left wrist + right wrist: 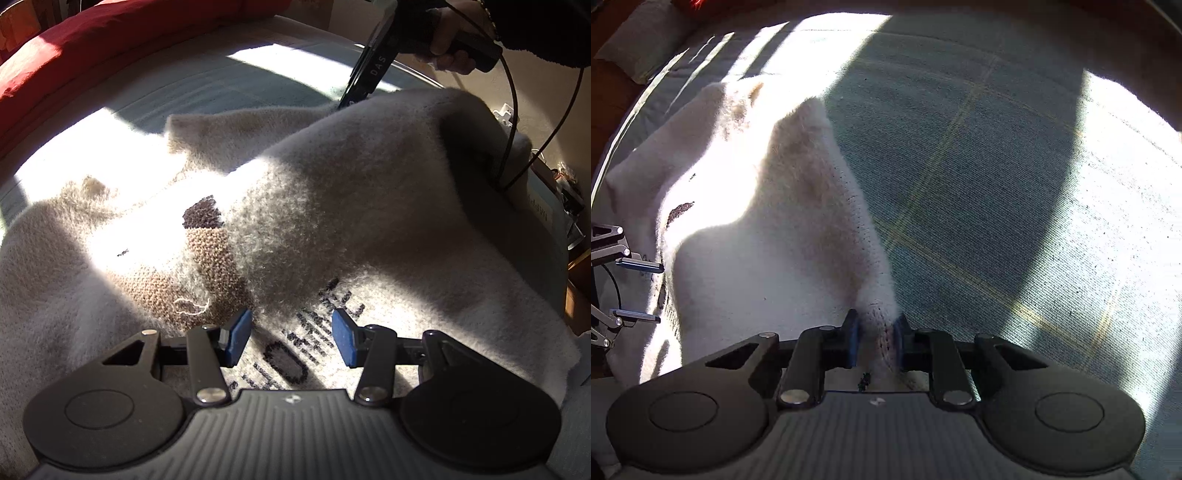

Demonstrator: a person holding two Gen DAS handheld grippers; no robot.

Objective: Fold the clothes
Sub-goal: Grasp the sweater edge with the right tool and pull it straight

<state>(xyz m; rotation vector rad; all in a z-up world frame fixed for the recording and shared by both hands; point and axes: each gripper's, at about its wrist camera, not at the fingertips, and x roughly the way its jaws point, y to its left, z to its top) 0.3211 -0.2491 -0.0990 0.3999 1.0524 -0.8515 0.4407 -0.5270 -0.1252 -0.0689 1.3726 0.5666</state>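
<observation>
A fuzzy cream sweater point(332, 206) with a brown knitted patch and dark lettering lies rumpled on a teal checked bedspread point(207, 88). My left gripper point(290, 338) hovers open over the lettering, its blue pads apart and holding nothing. In the right wrist view the sweater point(768, 229) narrows to a folded edge that runs into my right gripper point(877, 332), which is shut on that edge. The right gripper point(354, 92) also shows at the sweater's far side in the left wrist view, held by a hand point(450, 51). The left gripper point(646, 291) appears at the left edge.
A red cover point(74, 59) borders the bed at the upper left. A grey pillow point(642, 40) lies at the far corner. Bare bedspread point(997, 184) stretches to the right of the sweater. Black cables point(509, 122) hang over the sweater's right side.
</observation>
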